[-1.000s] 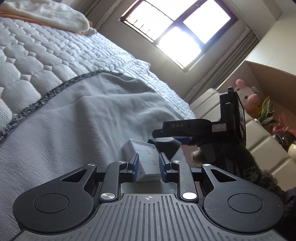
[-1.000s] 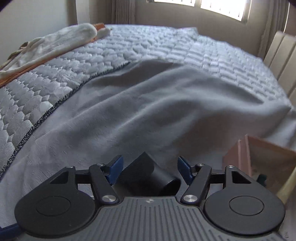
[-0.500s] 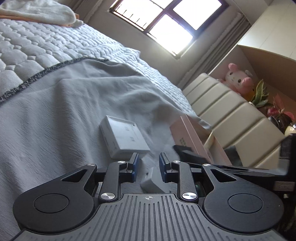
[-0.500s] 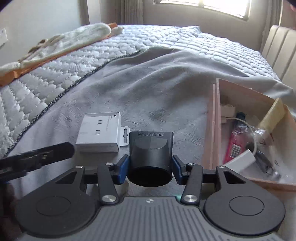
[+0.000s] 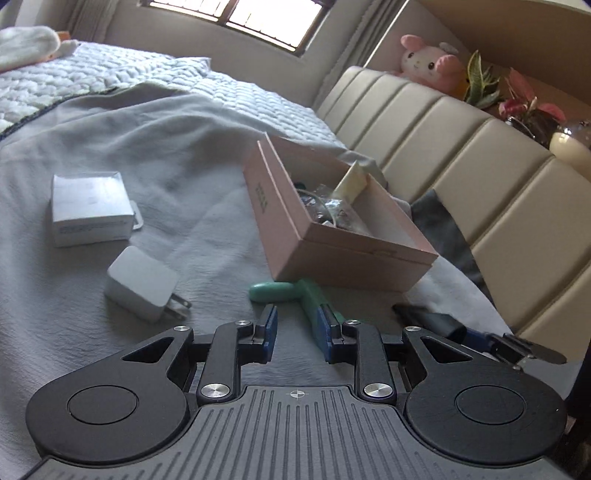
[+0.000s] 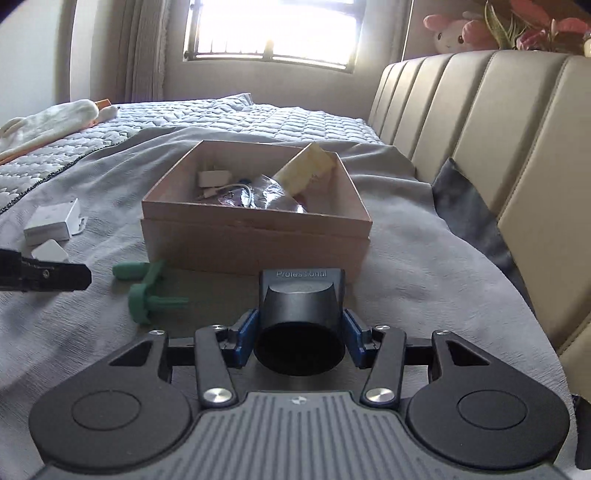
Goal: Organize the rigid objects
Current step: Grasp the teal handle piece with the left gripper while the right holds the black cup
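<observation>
- We're low over a bed, and a soft grey blanket [image 5: 155, 155] covers the near part, creased and rumpled.
- Past its dark trim, a quilted white mattress cover [image 6: 236, 118] runs back to a bright barred window [image 6: 273, 33] with curtains at the side.
- A cream padded headboard [image 6: 517, 122] in upright panels lines the right side, with a pink plush rabbit [image 5: 428, 61] and potted plants [image 5: 528, 107] on the ledge above.
- In the middle of the blanket sits the open pink cardboard box [image 6: 258, 240], already holding a white adapter, cables, a crinkled foil packet and a yellowish sponge leaning on the far wall.
- The right gripper [image 6: 300, 334] has a black nozzle [image 6: 301, 314], marked "Professional", between its blue pads, open end towards the camera. The jaws have just eased apart a little, yet the pads look to be against its sides. It is just short of the box's near wall.
- The left gripper [image 5: 297, 332] is partly parted with nothing between the jaws, low over the blanket.
- Just ahead of it lies a green plastic tool [image 5: 295, 295], close to the box's near corner.
- To the left, a white charger plug [image 5: 142, 284] lies with its prongs pointing right.
- Beyond that, a white carton [image 5: 90, 208] rests flat on the blanket.
- A dark grey cloth [image 6: 469, 210] is wedged between blanket and headboard.
- A pale folded cover [image 6: 48, 122] lies far back on the left.
</observation>
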Action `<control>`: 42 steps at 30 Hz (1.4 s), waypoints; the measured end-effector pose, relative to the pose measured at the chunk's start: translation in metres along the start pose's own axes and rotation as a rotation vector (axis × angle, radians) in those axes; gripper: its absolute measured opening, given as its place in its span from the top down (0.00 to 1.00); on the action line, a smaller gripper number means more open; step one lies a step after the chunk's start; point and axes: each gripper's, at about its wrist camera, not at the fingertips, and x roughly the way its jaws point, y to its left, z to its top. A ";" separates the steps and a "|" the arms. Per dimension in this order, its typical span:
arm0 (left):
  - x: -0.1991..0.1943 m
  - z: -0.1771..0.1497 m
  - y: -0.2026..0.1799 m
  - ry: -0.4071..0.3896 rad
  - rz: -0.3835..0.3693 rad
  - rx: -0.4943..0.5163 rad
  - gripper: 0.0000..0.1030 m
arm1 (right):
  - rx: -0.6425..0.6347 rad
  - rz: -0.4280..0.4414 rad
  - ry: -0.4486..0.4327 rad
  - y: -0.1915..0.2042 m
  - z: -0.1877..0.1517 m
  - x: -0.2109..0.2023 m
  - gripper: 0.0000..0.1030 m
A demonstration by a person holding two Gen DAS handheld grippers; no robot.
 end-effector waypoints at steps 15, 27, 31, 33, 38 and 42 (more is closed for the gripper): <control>0.056 -0.001 -0.047 0.011 0.220 0.181 0.71 | 0.137 0.058 -0.031 -0.018 -0.031 0.015 0.28; 0.031 -0.014 -0.039 -0.012 0.236 0.179 0.74 | 0.150 0.064 -0.048 -0.021 -0.035 0.014 0.26; 0.037 -0.018 -0.027 0.059 0.240 0.140 0.76 | 0.148 0.063 -0.049 -0.020 -0.035 0.014 0.26; 0.034 -0.017 -0.026 0.039 0.224 0.104 0.77 | 0.149 0.063 -0.049 -0.020 -0.035 0.014 0.26; 0.017 -0.009 -0.018 -0.071 0.166 -0.040 0.77 | 0.150 0.061 -0.055 -0.020 -0.035 0.014 0.25; 0.030 -0.001 -0.020 -0.019 0.128 -0.054 0.77 | 0.149 0.061 -0.055 -0.020 -0.036 0.014 0.25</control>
